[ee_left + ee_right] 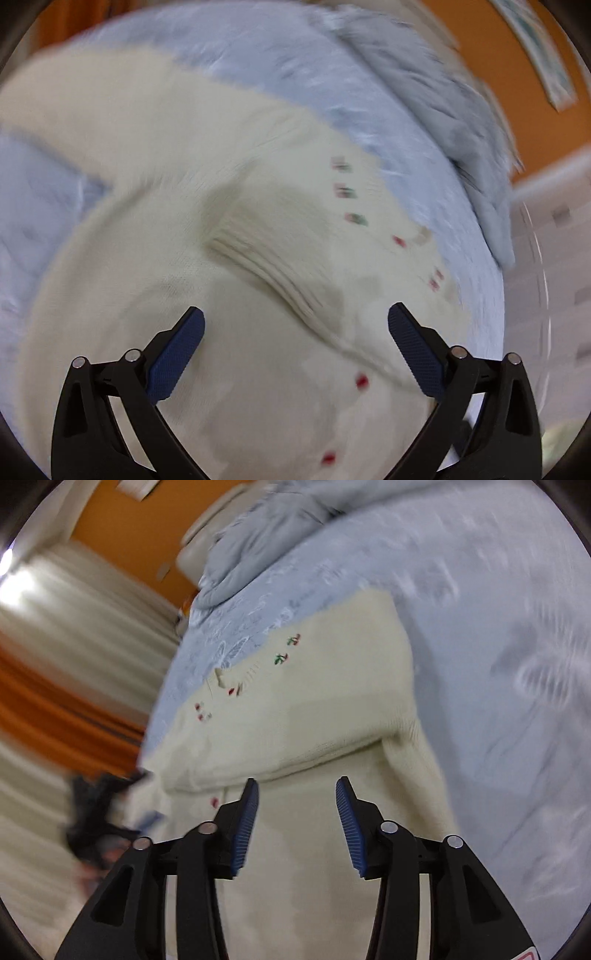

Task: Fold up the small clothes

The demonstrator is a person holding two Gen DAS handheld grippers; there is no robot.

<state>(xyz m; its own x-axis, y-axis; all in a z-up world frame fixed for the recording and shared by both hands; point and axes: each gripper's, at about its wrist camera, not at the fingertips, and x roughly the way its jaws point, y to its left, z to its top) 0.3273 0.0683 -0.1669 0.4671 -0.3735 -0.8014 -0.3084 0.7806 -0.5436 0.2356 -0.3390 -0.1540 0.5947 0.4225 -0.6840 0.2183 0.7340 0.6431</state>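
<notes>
A cream knitted cardigan (177, 177) with small red and green embroidered marks lies on a pale blue bedspread (280, 59). One sleeve is folded across its body, and the ribbed cuff (273, 258) lies just ahead of my left gripper (295, 321). The left gripper is open and empty above the cardigan. In the right wrist view the cardigan (332, 701) shows a sleeve folded over its body. My right gripper (297, 790) is open and empty, close above the fold. The left gripper shows as a dark blur (99, 812) at the cardigan's left edge.
A crumpled grey blanket (454, 110) lies at the far side of the bed and also shows in the right wrist view (266, 535). An orange wall (491, 62) and pale curtains (74, 627) stand beyond the bed's edge. Both views are motion-blurred.
</notes>
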